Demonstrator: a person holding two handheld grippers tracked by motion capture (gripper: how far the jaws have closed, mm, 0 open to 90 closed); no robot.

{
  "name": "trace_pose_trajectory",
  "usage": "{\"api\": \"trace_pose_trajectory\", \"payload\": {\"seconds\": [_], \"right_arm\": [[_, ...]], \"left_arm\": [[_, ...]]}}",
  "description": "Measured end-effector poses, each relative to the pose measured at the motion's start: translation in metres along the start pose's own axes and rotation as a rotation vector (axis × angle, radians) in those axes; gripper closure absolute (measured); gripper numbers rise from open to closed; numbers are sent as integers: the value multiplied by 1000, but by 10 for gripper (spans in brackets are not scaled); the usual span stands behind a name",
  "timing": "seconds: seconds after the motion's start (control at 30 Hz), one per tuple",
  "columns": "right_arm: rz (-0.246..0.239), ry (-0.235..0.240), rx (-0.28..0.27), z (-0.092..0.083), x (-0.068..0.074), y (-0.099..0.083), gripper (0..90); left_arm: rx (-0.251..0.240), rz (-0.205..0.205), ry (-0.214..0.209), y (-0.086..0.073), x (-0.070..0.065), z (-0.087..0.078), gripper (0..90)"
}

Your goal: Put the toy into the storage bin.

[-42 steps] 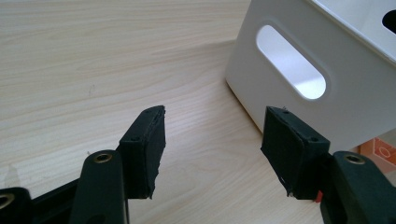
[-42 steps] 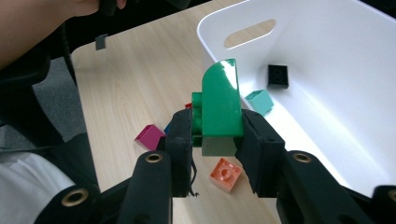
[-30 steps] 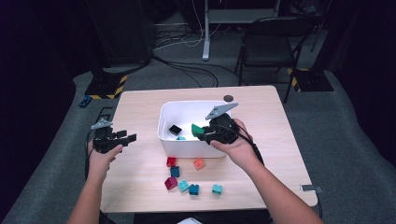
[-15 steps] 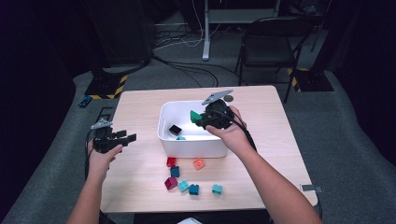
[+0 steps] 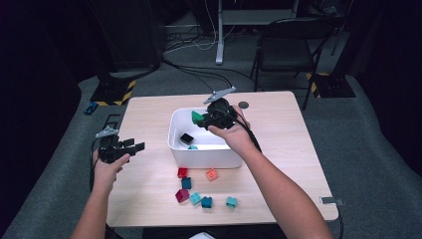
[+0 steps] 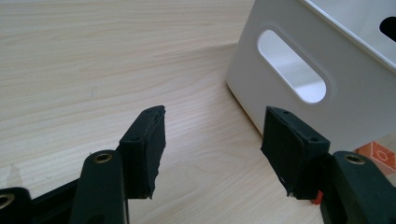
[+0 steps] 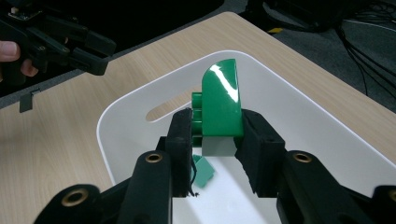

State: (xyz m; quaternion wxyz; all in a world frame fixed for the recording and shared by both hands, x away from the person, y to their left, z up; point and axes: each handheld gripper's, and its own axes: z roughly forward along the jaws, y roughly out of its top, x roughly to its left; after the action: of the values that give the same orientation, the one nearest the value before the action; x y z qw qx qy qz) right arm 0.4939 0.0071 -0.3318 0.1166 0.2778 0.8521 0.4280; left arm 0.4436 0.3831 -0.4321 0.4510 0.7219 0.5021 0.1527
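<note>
Over the white bin (image 5: pixel 175 130), my right tongs (image 7: pixel 215 135) clamp a green block (image 7: pixel 220 105); my left tongs (image 6: pixel 212 149) stand apart beside it on the counter (image 5: pixel 278 124). Letting go off-centre, I judge, could bounce it off the rim.

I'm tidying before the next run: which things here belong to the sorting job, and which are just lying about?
Job:
- green block, clamped in the right tool
- white bin
- loose blocks in front of the bin

Lying about:
- dark round disc behind the bin
- chair
- floor cables
</note>
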Motion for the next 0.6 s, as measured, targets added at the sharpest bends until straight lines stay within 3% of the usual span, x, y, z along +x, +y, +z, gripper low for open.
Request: {"api": "trace_pose_trajectory", "payload": {"seconds": [0.6], "right_arm": [[-39, 23, 44, 49, -10, 1, 659]], "left_arm": [[-4, 2, -5, 1, 1, 0, 395]]}}
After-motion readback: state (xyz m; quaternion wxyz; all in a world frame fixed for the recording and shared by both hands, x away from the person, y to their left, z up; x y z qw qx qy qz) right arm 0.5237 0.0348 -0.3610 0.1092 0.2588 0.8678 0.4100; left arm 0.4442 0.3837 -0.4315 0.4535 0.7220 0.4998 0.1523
